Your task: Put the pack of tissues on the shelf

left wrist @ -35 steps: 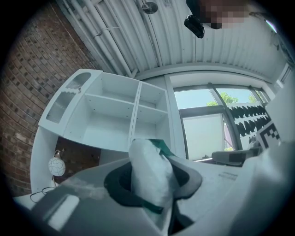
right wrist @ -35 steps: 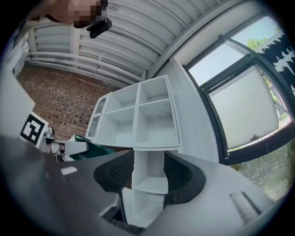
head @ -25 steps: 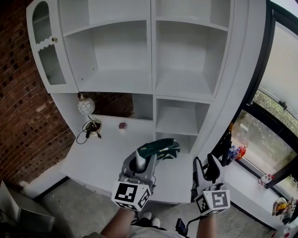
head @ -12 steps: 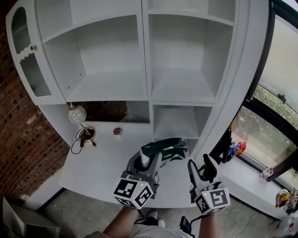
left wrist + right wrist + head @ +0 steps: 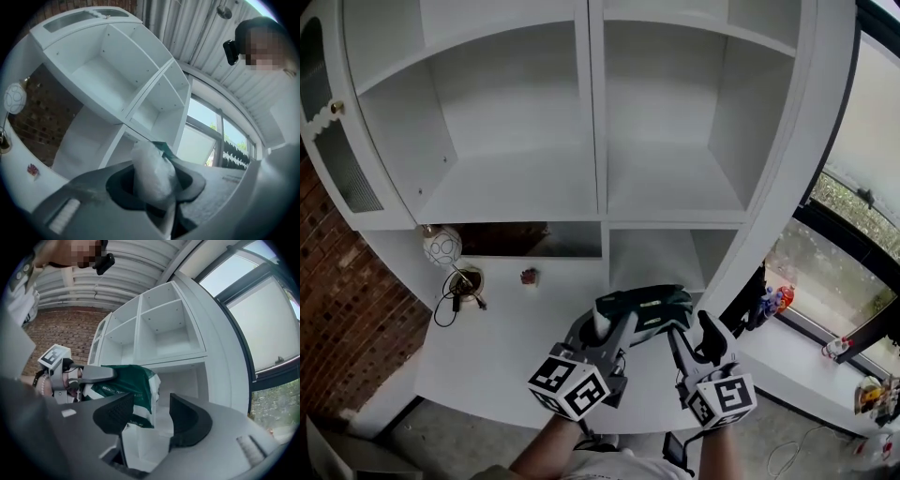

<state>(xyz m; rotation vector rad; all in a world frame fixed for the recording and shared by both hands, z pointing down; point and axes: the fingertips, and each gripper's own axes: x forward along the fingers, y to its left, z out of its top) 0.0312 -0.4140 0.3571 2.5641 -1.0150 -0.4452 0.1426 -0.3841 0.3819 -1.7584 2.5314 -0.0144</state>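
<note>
Left to right: brick wall and round ornament by the left edge of the white desk top, then the left gripper clamped on the white end of the pack of tissues. Pack held in the air over the desk's front part, short of the mouth of the small lower shelf compartment, with an air gap between. Just right, the right gripper with jaws apart and just widened, nothing gripped between them, the pack's green end by its left jaw; beyond, the cabinet side panel and window.

Green-and-white pack of tissues; white shelf; red-brown brick wall.
</note>
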